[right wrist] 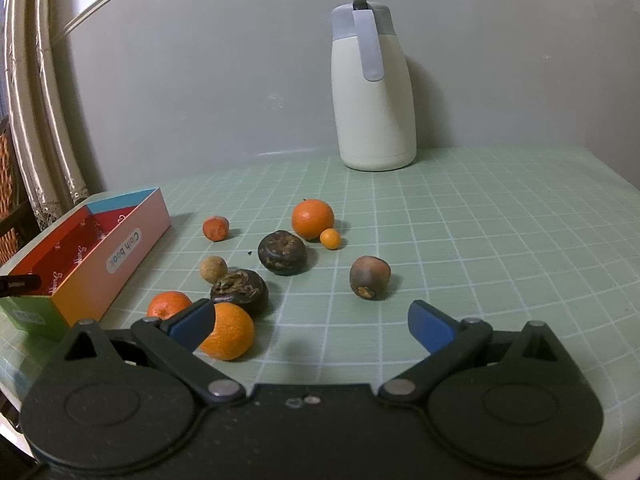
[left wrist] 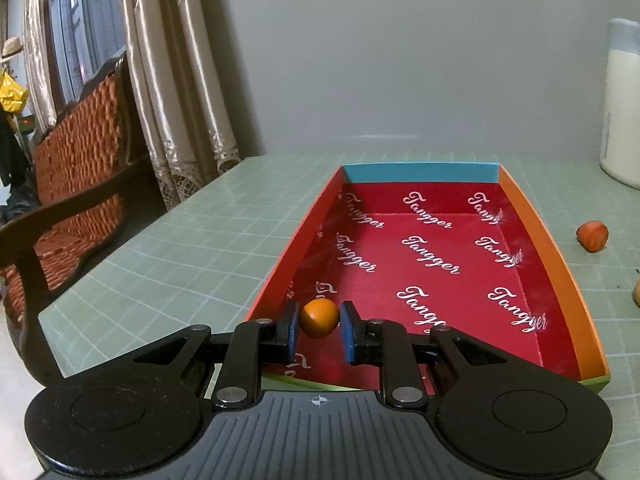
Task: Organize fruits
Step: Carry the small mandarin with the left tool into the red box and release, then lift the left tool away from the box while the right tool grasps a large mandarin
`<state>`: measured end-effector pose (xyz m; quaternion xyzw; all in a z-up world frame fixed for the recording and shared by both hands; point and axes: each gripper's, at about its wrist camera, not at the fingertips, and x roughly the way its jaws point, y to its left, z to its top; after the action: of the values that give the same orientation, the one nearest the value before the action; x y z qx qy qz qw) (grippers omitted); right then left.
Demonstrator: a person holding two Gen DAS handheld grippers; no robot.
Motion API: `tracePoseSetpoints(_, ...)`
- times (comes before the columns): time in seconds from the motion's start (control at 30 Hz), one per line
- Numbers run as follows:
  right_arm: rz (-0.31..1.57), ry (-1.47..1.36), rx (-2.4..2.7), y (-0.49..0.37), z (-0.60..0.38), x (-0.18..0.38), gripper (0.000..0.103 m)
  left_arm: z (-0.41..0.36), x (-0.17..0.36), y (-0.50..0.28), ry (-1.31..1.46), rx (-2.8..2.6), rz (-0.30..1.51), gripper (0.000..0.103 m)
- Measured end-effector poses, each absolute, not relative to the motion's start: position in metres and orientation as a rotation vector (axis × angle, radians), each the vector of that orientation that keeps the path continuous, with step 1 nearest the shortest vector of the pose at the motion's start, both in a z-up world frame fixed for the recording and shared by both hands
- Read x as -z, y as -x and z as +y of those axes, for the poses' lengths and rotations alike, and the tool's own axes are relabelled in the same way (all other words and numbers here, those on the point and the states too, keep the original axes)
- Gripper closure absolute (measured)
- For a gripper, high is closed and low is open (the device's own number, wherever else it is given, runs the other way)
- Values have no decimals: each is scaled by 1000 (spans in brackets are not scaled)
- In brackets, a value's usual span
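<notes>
In the left wrist view my left gripper (left wrist: 319,324) is shut on a small round orange fruit (left wrist: 319,317), held over the near left corner of the red-lined box (left wrist: 560,264). In the right wrist view my right gripper (right wrist: 312,326) is open and empty above the green mat. Several fruits lie ahead of it: an orange (right wrist: 228,332) by the left fingertip, another orange (right wrist: 168,304), two dark shrivelled fruits (right wrist: 282,252) (right wrist: 240,290), a brown one (right wrist: 369,277), a large orange (right wrist: 312,218), a tiny orange one (right wrist: 330,238), a tan ball (right wrist: 213,268) and a red-orange fruit (right wrist: 216,228).
The box also shows in the right wrist view (right wrist: 120,256) at the left, with the left gripper's tip (right wrist: 20,282) over it. A white thermos jug (right wrist: 372,92) stands at the back by the wall. A wicker chair (left wrist: 76,184) and curtains stand left of the table.
</notes>
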<state>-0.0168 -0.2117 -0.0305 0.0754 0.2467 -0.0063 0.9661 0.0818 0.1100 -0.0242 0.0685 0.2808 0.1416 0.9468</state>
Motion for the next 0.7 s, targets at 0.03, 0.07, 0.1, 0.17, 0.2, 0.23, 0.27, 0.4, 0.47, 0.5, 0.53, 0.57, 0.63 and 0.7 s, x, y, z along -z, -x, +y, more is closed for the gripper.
tracePoseSetpoints(0.03,499,-153,14,17,-212,30,0,109,25,-82,-143,-293,571,81)
tracePoseSetpoints(0.07,497,-154,14,17,-212,30,0,109,25,-83,-145,-298,572,81)
tracePoseSetpoints(0.1,496,-154,14,18,-213,30,0,110,25,-85,-147,-302,574,81)
tracePoseSetpoints(0.17,495,-156,9,18,-213,30,0,109,25,-85,-147,-309,573,80)
tracePoseSetpoints(0.2,494,-157,6,18,-213,30,0,109,25,-85,-146,-312,573,80)
tracePoseSetpoints(0.23,492,-158,2,18,-213,30,0,107,25,-85,-147,-313,574,80)
tracePoseSetpoints(0.27,489,-159,-3,19,-213,29,0,106,25,-85,-149,-314,574,77)
tracePoseSetpoints(0.4,479,-159,-37,20,-211,28,0,105,24,-81,-133,-287,558,56)
tracePoseSetpoints(0.47,471,-158,-55,21,-209,27,0,102,23,-77,-148,-294,543,53)
tracePoseSetpoints(0.5,466,-157,-61,21,-207,26,0,101,22,-75,-150,-293,533,50)
tracePoseSetpoints(0.53,464,-155,-64,21,-206,26,0,100,21,-72,-150,-290,523,48)
tracePoseSetpoints(0.57,466,-154,-67,20,-206,26,0,99,19,-69,-148,-286,511,45)
tracePoseSetpoints(0.63,469,-166,-80,18,-205,26,0,100,15,-61,-134,-271,480,38)
tracePoseSetpoints(0.7,475,-186,-90,17,-206,27,0,100,12,-54,-131,-280,450,20)
